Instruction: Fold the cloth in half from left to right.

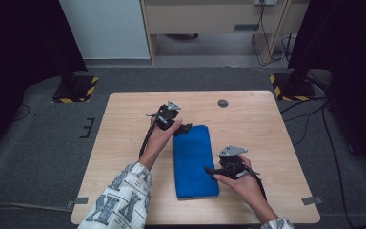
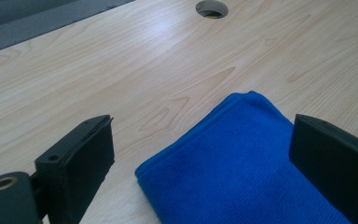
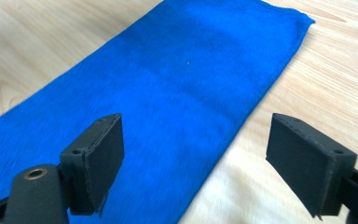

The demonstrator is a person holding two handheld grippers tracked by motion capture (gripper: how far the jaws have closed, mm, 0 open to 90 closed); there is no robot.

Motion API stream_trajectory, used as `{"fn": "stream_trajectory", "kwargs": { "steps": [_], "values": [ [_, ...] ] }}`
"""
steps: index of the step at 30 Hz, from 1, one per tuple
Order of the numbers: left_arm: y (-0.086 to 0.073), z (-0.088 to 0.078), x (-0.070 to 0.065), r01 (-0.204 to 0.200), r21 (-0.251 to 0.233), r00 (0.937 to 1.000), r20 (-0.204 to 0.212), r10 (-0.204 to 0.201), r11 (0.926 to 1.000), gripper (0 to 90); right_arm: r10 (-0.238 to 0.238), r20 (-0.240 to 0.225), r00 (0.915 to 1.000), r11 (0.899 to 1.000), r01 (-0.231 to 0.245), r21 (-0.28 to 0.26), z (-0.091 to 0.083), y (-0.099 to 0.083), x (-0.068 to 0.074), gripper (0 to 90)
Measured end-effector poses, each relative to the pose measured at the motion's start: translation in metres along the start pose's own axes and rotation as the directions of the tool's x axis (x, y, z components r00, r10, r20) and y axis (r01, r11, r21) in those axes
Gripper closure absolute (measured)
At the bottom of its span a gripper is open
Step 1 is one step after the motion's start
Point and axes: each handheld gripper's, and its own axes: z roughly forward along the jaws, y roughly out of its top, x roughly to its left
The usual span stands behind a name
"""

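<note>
A blue cloth [image 1: 195, 162] lies folded flat in a long strip in the middle of the wooden surface [image 1: 124, 124]. The left tool [image 1: 187, 128] is at the far left corner of the cloth, and its jaws are wide apart with nothing pinched in them. The right tool [image 1: 210, 172] is at the cloth's right edge, nearer the person. Its jaws are wide apart too, just above the cloth and the wood. A small round hole [image 1: 223, 103] sits near the far edge of the surface.

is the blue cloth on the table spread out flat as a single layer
No, the blue cloth lies folded into a long narrow strip on the table.
</note>
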Motion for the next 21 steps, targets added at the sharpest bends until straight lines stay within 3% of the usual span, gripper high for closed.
{"fn": "stream_trajectory", "kwargs": {
  "steps": [6,8,15,16,21],
  "values": [
    [-0.007,-0.005,0.004,-0.021,0.064,0.9993,-0.031,0.023,0.9977,5.8,0.036,-0.001,0.9993,0.999,-0.036,0.012,0.018,0.012,-0.015,22.2],
    [-0.009,-0.007,0.005,-0.028,0.097,0.9980,-0.054,0.033,0.9949,6.9,0.018,0.035,0.9992,1.000,-0.018,-0.002,0.021,0.018,-0.021,27.3],
    [-0.012,-0.018,0.014,-0.007,0.089,0.9969,-0.077,0.014,0.9960,8.3,0.020,0.063,0.9978,1.000,-0.020,-0.004,0.042,0.044,-0.039,38.8],
    [-0.012,-0.020,0.017,0.000,0.085,0.9954,-0.095,0.008,0.9963,9.3,0.016,0.064,0.9978,1.000,-0.016,0.000,0.045,0.047,-0.040,39.9],
    [-0.012,-0.022,0.023,0.010,0.089,0.9958,-0.092,-0.002,0.9960,11.7,-0.028,0.103,0.9943,0.999,0.023,0.044,0.057,0.062,-0.047,44.8]
  ]
}}
